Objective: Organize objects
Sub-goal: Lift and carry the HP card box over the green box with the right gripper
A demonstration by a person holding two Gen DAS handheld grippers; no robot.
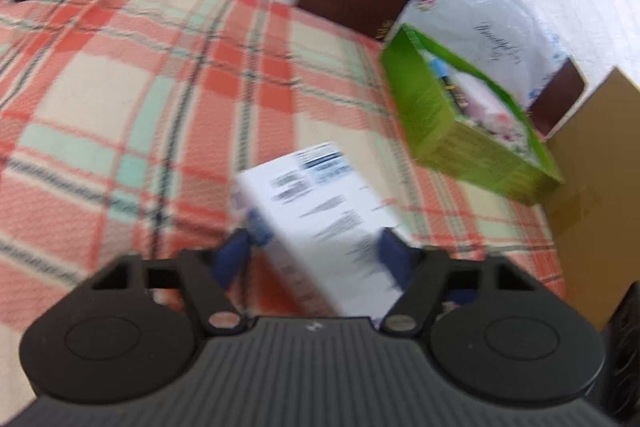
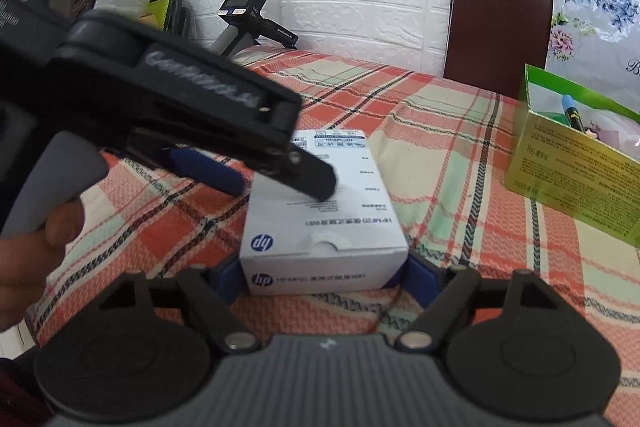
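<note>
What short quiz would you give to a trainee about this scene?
1. True or false: the white box lies inside the green box.
2. The fingers of the right gripper stand: A) on either side of the white box; B) around the green box; C) over bare cloth.
3. Fill the gap: the logo on the white box reads ___.
Key: 1 false; 2 A; 3 hp.
</note>
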